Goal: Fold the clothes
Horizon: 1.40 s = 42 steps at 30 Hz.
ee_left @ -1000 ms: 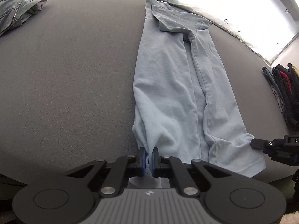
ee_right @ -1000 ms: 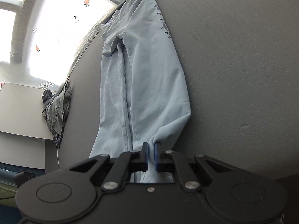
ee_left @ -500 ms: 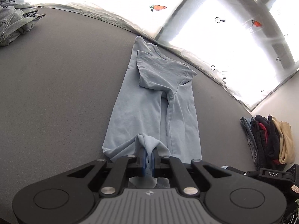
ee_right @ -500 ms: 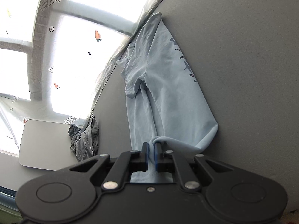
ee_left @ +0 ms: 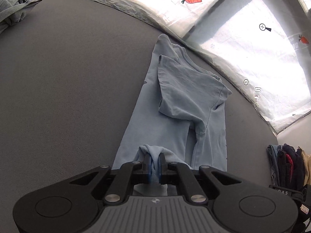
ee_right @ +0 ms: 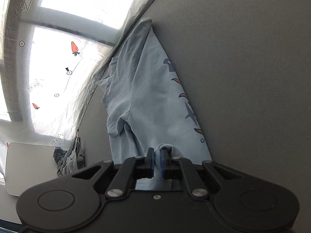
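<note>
A light blue T-shirt (ee_left: 175,104) lies lengthwise on the grey table (ee_left: 68,87), its sides and sleeves folded inward into a long strip. My left gripper (ee_left: 154,162) is shut on a bunch of the shirt's hem, lifted over the lower part of the strip. In the right wrist view the same T-shirt (ee_right: 147,101) shows a dark print along its right edge, and my right gripper (ee_right: 157,157) is shut on the hem's other corner. Both held corners hang above the shirt's body, with the collar end at the far table edge.
A crumpled grey garment (ee_left: 13,11) lies at the table's far left, seen too as a heap (ee_right: 72,159) beside a white board (ee_right: 29,169). A pile of dark and beige clothes (ee_left: 287,165) stands at the right. White sheeting with carrot stickers (ee_left: 252,38) borders the far edge.
Both grippers have carried the hem forward over the shirt toward the collar. The visible strip of shirt ahead has grown shorter, and the lower part now doubles over itself.
</note>
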{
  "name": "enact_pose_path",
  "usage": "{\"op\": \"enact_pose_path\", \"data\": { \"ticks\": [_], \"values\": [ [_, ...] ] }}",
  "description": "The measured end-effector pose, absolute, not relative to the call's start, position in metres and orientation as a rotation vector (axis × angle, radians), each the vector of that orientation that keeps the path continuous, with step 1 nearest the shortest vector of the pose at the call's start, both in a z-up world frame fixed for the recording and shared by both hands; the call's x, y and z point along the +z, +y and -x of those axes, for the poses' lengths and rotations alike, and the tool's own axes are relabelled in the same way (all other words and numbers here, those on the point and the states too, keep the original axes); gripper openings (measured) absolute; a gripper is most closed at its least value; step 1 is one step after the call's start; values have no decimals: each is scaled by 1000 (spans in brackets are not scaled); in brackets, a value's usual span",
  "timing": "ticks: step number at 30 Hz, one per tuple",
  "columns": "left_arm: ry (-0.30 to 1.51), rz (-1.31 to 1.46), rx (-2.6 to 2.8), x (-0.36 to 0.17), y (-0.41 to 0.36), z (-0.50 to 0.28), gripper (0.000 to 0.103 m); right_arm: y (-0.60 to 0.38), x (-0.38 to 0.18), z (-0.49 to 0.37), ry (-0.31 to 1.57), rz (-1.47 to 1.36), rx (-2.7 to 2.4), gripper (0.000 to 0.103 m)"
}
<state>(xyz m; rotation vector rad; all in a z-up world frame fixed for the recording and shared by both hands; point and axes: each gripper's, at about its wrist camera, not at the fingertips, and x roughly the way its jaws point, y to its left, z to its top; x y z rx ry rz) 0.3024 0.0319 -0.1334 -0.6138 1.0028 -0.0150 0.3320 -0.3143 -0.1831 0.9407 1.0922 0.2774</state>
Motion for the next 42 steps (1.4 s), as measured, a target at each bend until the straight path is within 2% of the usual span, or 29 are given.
{"op": "enact_pose_path", "data": {
  "ticks": [4, 6, 7, 9, 11, 12, 16, 21, 27, 33, 42],
  "values": [
    [1033, 656, 2, -137, 48, -345, 9, -321, -190, -367, 1077, -986, 248, 8],
    [1010, 627, 13, -128, 54, -362, 25, -325, -187, -380, 1062, -1012, 232, 10],
    [980, 600, 15, -122, 56, -368, 29, -324, -184, -385, 1049, -1005, 236, 12],
    [924, 550, 25, -113, 60, -378, 43, -323, -180, -391, 1012, -979, 245, 16],
    [908, 532, 50, -111, 63, -382, 45, -327, -179, -392, 955, -978, 209, 40],
    [918, 528, 52, -113, 64, -382, 45, -329, -178, -391, 937, -989, 191, 43],
    [958, 425, 38, -122, 58, -376, 47, -336, -168, -387, 890, -934, 165, 43],
    [989, 350, 11, -134, 52, -358, 63, -311, -165, -383, 970, -602, 129, 47],
    [939, 244, -54, -126, 42, -345, 74, -279, -167, -379, 979, -408, 192, 47],
    [907, 312, -134, -116, 61, -348, 77, -261, -159, -397, 923, -234, 232, 47],
    [929, 124, -225, -142, 29, -372, 77, -250, -170, -419, 939, -205, 264, 45]
  ]
}}
